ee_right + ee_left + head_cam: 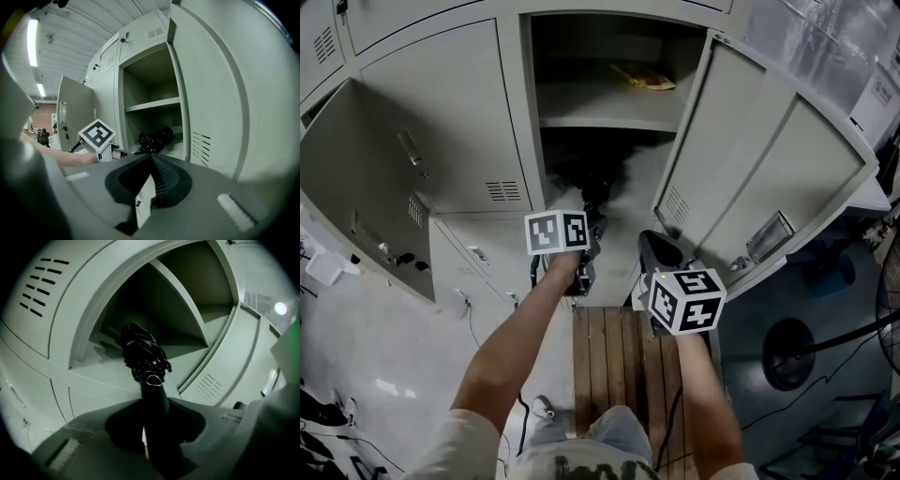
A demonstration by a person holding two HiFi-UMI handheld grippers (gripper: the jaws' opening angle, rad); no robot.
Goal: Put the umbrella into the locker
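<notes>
A folded black umbrella point(592, 173) lies partway inside the lower compartment of the open grey locker point(534, 141), below its shelf point(600, 123). My left gripper point(589, 227) is shut on the umbrella's black handle point(153, 392), and the bunched canopy point(140, 350) points into the compartment. My right gripper point(652, 242) hangs shut and empty just right of it, in front of the open locker door point(750, 169). In the right gripper view its jaws meet at the right gripper point(151, 157), with the umbrella point(157, 137) beyond in the opening.
A yellow item point(645, 78) lies on the upper shelf. Another locker door point(356, 187) stands open at the left. Wooden planks point(609, 356) lie under me. A fan point(889, 300) and a round black base point(787, 352) stand at the right.
</notes>
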